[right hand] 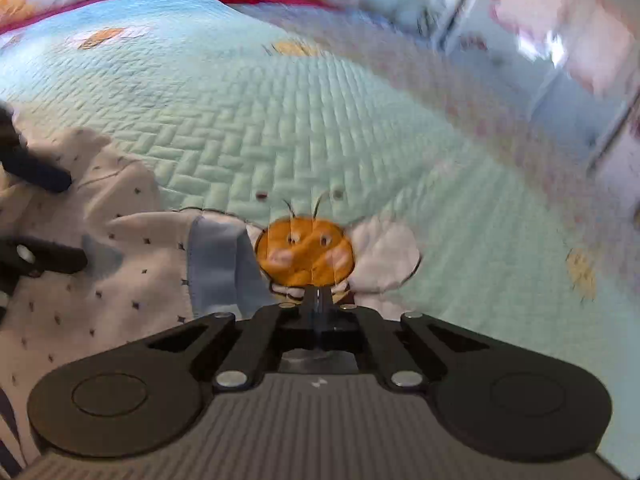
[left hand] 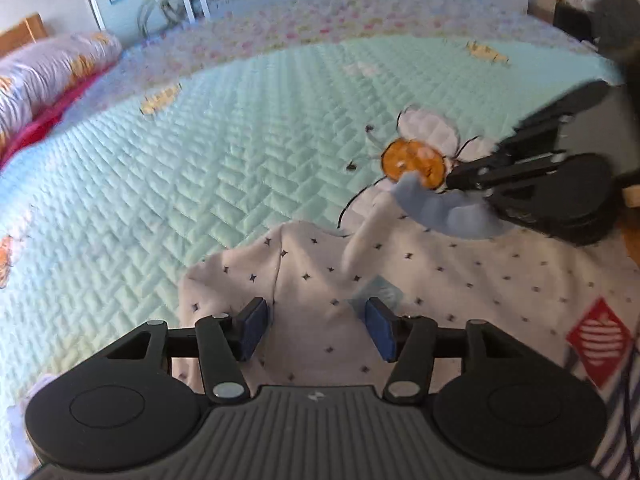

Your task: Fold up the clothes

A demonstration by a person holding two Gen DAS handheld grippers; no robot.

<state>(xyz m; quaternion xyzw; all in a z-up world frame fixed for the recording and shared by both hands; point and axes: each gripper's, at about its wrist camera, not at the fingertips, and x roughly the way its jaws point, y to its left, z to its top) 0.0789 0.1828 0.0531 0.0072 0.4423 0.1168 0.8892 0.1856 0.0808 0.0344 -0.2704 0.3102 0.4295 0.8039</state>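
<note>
Left tongs (left hand: 316,322) released above star-print garment (left hand: 460,280); right tongs (right hand: 318,300) clenched, tips blurred; bedspread (left hand: 200,160) motion-smeared.

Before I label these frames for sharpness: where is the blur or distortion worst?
Left wrist view: sharp on the star-print garment, smeared along the far quilt edge, fisheye bending the bed. Right wrist view: motion blur throughout, heaviest at the upper right.

Readable text: I find none.
Garment patch (left hand: 599,343): I see a red diamond with white stripes, no letters.
</note>
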